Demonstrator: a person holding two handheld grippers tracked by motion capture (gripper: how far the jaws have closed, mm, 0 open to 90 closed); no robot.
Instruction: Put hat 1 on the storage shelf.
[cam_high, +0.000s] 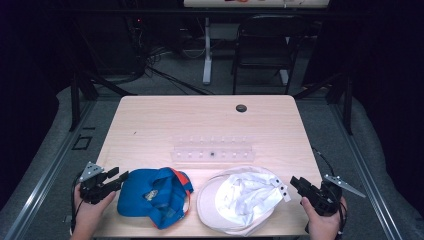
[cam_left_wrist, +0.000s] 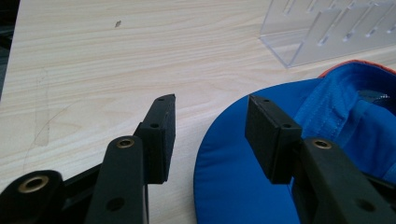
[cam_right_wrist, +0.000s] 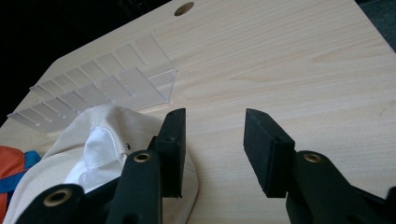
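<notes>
Dim room; grey floor (cam_high: 45, 145). Light wood worktop (cam_high: 200, 120) with cable hole (cam_high: 241, 108). Black folding chair (cam_high: 265, 45) and white desk leg (cam_high: 207, 50) behind.

Wooden table (cam_high: 150, 120) bears blue cap (cam_high: 152, 192), white cap (cam_high: 240, 200), clear rack (cam_high: 212, 149).

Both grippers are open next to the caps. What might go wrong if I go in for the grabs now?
The blue cap and white cap lie nearly touching, so pulling one may drag the other. The clear rack sits just behind them and could get shoved. The left gripper straddles only the brim edge; a shallow pinch may slip. The right gripper may likewise snag the white cap's strap.
</notes>
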